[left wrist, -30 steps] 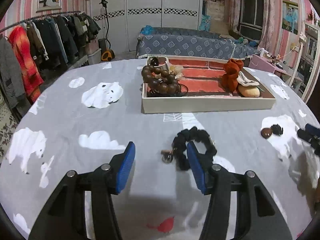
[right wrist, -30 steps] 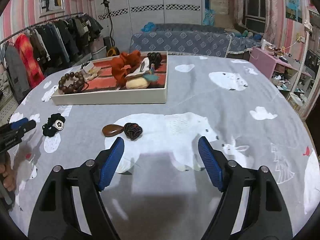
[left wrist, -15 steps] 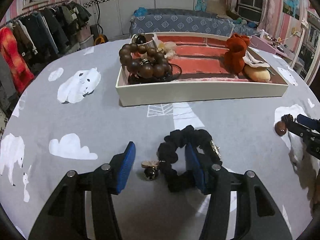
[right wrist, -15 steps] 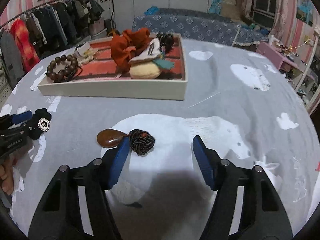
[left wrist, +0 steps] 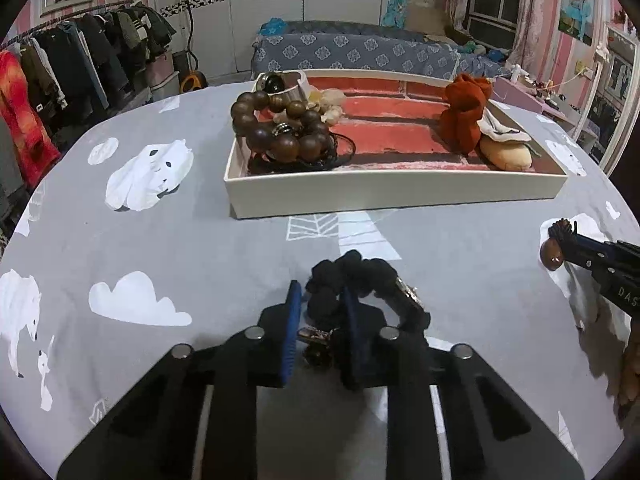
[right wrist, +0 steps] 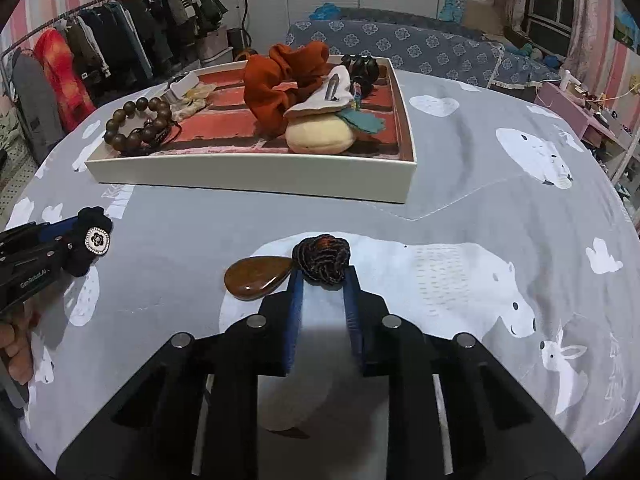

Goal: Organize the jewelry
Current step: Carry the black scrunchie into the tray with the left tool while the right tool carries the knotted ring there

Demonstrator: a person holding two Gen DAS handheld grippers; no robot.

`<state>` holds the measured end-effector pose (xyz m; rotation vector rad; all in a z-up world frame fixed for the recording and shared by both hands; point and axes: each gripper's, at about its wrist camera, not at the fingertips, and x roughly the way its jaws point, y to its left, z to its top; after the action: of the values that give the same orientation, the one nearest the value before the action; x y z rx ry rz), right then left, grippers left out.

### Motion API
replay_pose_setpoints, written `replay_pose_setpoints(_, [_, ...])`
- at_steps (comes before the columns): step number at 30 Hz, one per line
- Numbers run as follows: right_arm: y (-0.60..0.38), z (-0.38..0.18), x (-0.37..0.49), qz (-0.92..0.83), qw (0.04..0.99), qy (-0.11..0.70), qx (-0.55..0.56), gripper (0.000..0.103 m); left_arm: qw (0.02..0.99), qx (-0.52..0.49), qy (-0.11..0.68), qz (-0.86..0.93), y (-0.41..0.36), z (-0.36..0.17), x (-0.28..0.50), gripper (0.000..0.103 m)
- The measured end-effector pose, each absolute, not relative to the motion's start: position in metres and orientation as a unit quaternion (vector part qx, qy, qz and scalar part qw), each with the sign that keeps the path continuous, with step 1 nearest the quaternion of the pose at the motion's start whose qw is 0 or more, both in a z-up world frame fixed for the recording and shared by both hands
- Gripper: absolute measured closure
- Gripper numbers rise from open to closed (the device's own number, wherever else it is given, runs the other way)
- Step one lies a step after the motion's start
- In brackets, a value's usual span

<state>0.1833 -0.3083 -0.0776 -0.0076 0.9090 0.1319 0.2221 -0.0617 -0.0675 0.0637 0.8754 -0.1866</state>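
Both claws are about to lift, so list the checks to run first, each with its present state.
1. Grip of left claw on black scrunchie: jaws just closed, one side of the loop between the pads: ok.
2. Grip of right claw on braided knot: jaws just closed, only the tips pinch its near edge: cannot tell if firm.
3. Brown teardrop stone joined to the knot: cannot tell.
4. Bare room in the middle of the tray: ok.
5. Claws apart from each other: ok.

A clothes rack (left wrist: 72, 60) of coats, a blue-patterned bed (left wrist: 360, 54) and white wardrobe doors (left wrist: 304, 12) stand behind.
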Motion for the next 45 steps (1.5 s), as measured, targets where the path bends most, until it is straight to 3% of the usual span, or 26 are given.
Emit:
replay_pose_setpoints(3, [-0.308, -0.076, 0.182, 0.067, 0.899, 0.434, -0.002, 0.086, 0.906, 0.03, 0.413, -0.093, -0.062, -0.064, 0.218, 0.091])
replay_pose_setpoints(27, [-0.312, -0.034, 0.141, 0.098, 0.932, 0.348, 0.02, 0.095, 0.928, 0.02, 0.359, -0.1, -0.063, -0.021, 0.186, 0.091])
replay_pose_setpoints(28, [-0.312, -0.03, 0.138, 0.098, 0.934, 0.342, 0.022, 0.099, 0.929, 0.02, 0.356, -0.1, -0.063, -0.019, 0.185, 0.091])
replay_pose_setpoints(32, [-0.312, -0.018, 0.132, 0.102, 0.939, 0.327, 0.02, 0.102, 0.93, 0.022, 0.351, -0.103, -0.065, -0.013, 0.182, 0.091])
replay_pose_setpoints(39, [-0.309, -0.032, 0.144, 0.095, 0.926, 0.366, 0.005, 0.101, 0.929, 0.02, 0.355, -0.104, -0.067, -0.015, 0.182, 0.091])
replay_pose_setpoints(40, [-0.309, -0.035, 0.146, 0.092, 0.926, 0.367, 0.006, 0.099, 0.929, 0.02, 0.355, -0.104, -0.066, -0.016, 0.182, 0.091])
replay_pose_setpoints(41, [-0.308, -0.037, 0.15, 0.091, 0.924, 0.371, 0.005, 0.076, 0.928, 0.019, 0.356, -0.103, -0.066, -0.017, 0.183, 0.091])
replay_pose_setpoints(43, [-0.306, -0.038, 0.156, 0.092, 0.926, 0.365, 0.007, 0.044, 0.928, 0.017, 0.359, -0.102, -0.065, -0.019, 0.187, 0.091])
replay_pose_setpoints(45, [-0.302, -0.04, 0.166, 0.092, 0.924, 0.371, 0.003, 0.046, 0.927, 0.017, 0.361, -0.101, -0.064, -0.021, 0.19, 0.091])
